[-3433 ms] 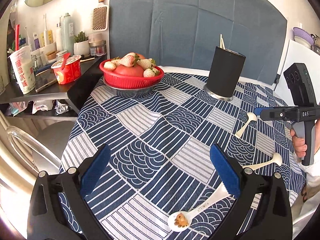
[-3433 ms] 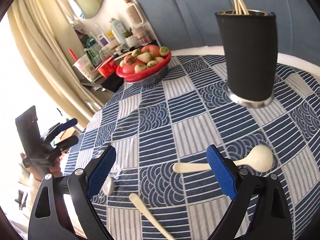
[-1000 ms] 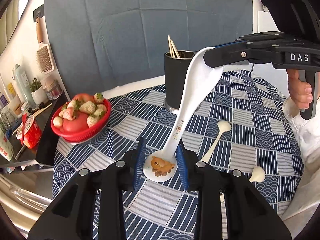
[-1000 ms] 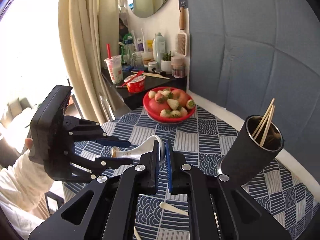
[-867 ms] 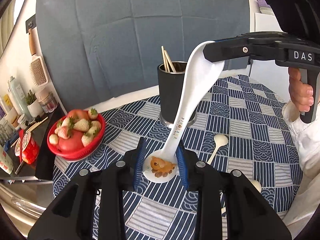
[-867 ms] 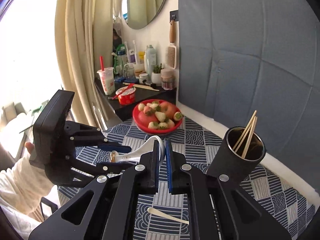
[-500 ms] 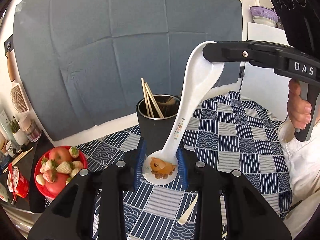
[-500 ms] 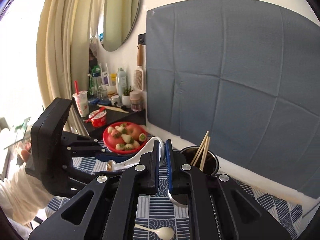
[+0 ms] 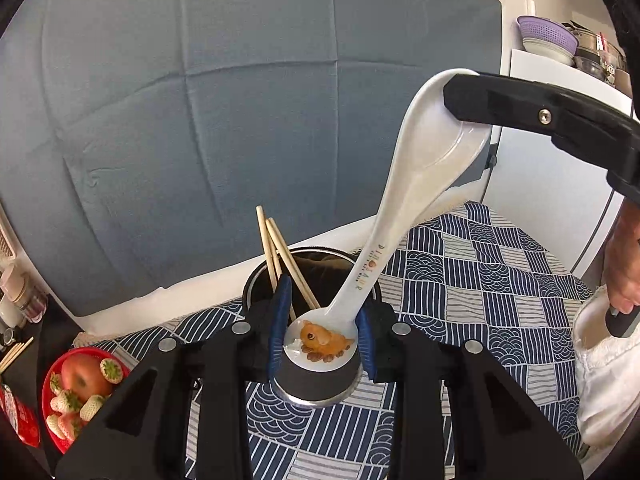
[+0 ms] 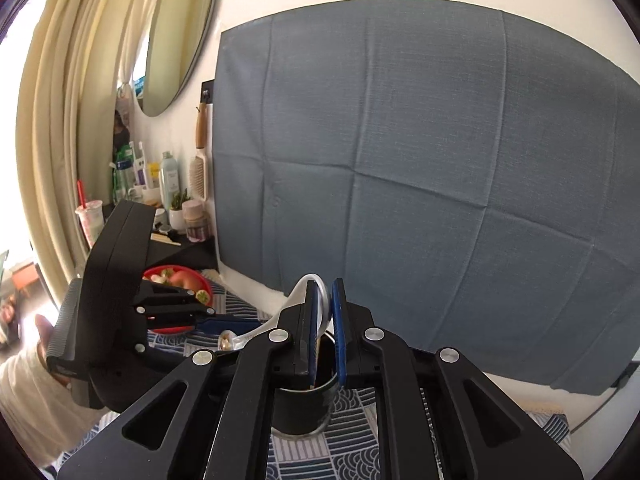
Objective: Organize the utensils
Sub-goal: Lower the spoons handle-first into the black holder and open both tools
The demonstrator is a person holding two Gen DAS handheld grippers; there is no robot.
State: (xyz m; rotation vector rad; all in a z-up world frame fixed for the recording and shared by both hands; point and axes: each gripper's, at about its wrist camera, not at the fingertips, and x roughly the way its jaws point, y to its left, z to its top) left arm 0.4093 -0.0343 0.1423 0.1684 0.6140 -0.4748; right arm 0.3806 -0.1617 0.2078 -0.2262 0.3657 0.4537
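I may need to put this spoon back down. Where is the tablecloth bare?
The blue patterned tablecloth is bare right of the black utensil cup, toward the sleeved hand. A narrower bare strip lies between the cup and the red fruit bowl. The cup's mouth is crowded by wooden chopsticks and the white ceramic spoon.

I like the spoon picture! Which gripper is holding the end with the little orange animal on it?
The left gripper. Its blue pads squeeze the white spoon at the painted handle end, above the black utensil holder. The right gripper pinches the bowl end, up high.
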